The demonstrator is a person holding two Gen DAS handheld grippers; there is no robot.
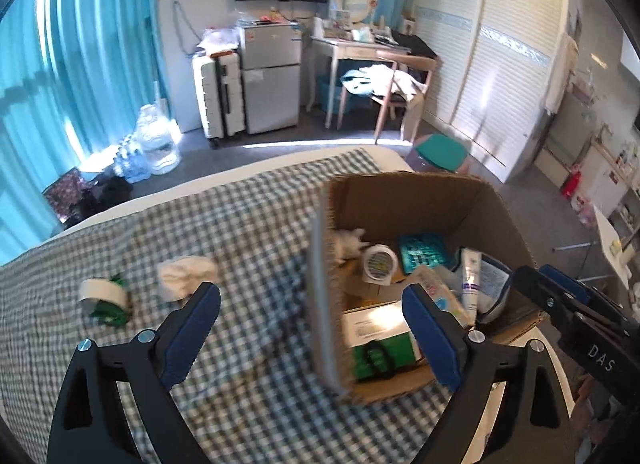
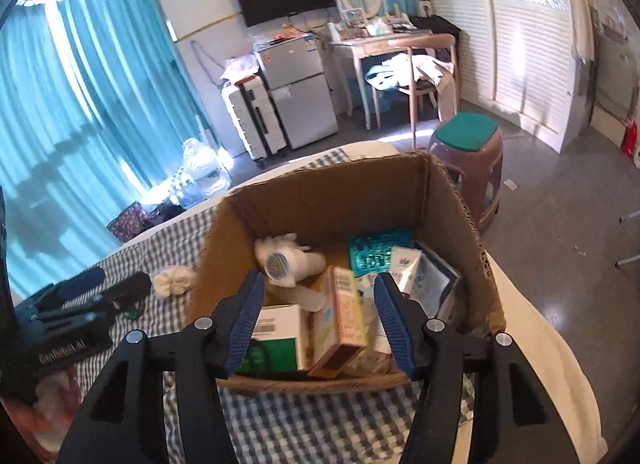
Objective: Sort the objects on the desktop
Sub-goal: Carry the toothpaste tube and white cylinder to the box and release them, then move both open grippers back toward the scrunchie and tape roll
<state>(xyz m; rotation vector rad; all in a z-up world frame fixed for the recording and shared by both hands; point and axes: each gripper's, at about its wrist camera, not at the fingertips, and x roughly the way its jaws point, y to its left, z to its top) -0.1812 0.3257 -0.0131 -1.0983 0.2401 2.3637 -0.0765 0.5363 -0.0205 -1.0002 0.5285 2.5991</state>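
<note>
Both grippers are hovering over the checked cloth (image 1: 248, 224), and nothing is being carried. The left gripper (image 1: 310, 310) is hanging with its fingers spread wide and empty, straddling the near wall of the cardboard box (image 1: 420, 200). The right gripper (image 2: 320, 314) is poised right above the box's open top, fingers parted and empty too. Inside the box, a pink carton (image 2: 340, 324) is leaning against a white-and-green box (image 2: 276, 338), with a teal grid tray (image 2: 378, 254), a white tube (image 2: 406, 270) and a small white fan (image 2: 286, 262) crowding behind. Out on the cloth, left of the box, a crumpled white tissue (image 1: 186, 276) is lying near a tape roll (image 1: 106, 296) beside some green packaging, well apart from the box.
</note>
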